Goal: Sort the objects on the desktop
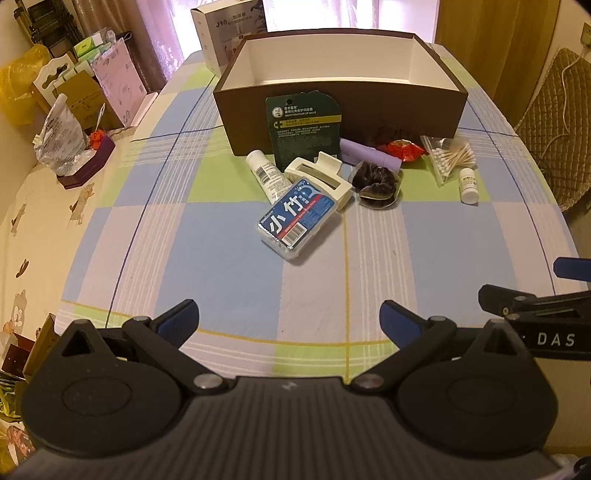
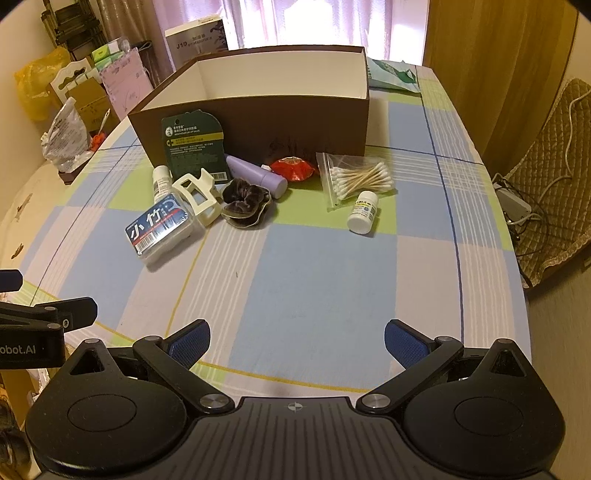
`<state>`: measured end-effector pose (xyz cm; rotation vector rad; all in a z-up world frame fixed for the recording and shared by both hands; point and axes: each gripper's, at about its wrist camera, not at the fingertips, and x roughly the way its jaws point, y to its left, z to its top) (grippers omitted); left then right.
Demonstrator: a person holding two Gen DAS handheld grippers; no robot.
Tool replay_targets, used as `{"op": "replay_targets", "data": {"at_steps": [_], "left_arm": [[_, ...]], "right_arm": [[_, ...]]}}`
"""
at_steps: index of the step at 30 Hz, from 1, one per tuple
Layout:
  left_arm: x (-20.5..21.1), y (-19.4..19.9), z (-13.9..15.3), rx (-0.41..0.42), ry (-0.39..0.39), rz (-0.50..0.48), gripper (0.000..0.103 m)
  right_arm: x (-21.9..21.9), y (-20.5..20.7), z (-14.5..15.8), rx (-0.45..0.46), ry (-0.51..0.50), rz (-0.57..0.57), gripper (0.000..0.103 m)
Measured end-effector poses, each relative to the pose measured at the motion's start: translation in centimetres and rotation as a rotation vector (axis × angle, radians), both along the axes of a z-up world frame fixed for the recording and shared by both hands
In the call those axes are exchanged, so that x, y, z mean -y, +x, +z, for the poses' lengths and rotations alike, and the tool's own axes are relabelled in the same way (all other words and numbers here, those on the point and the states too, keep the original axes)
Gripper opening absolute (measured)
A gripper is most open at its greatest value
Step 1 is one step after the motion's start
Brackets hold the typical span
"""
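A brown open box [image 1: 369,107] [image 2: 258,122] with a white inside stands at the back of the table. In front of it lie a blue floss case [image 1: 297,219] [image 2: 159,225], a cream hair claw [image 1: 321,177] [image 2: 197,197], a white tube [image 1: 266,173], a green card pack [image 1: 304,127] [image 2: 194,142], a purple tube [image 1: 369,153] [image 2: 256,175], a dark scrunchie [image 1: 376,181] [image 2: 245,205], a red wrapper [image 2: 293,168], a bag of cotton swabs [image 1: 448,157] [image 2: 356,177] and a white pill bottle [image 1: 468,184] [image 2: 364,211]. My left gripper [image 1: 290,319] and right gripper [image 2: 297,341] are open and empty, well short of the pile.
A checked cloth [image 2: 314,266] covers the table. Boxes, bags and a plastic-wrapped tray [image 1: 70,147] crowd the left side. A grey carton [image 1: 229,33] stands behind the brown box. A cushioned chair [image 2: 554,177] with cables stands to the right.
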<state>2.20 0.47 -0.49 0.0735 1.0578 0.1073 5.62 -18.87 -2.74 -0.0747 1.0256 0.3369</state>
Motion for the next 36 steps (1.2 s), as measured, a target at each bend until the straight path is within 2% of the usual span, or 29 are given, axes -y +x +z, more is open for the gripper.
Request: {"op": "replay_targets", "data": {"at_steps": [36], "left_arm": [[0.5, -0.1, -0.6, -0.011, 0.014, 0.016, 0.103]], "right_arm": [[1.1, 0.7, -0.2, -0.006, -0.006, 0.026, 0.103]]}}
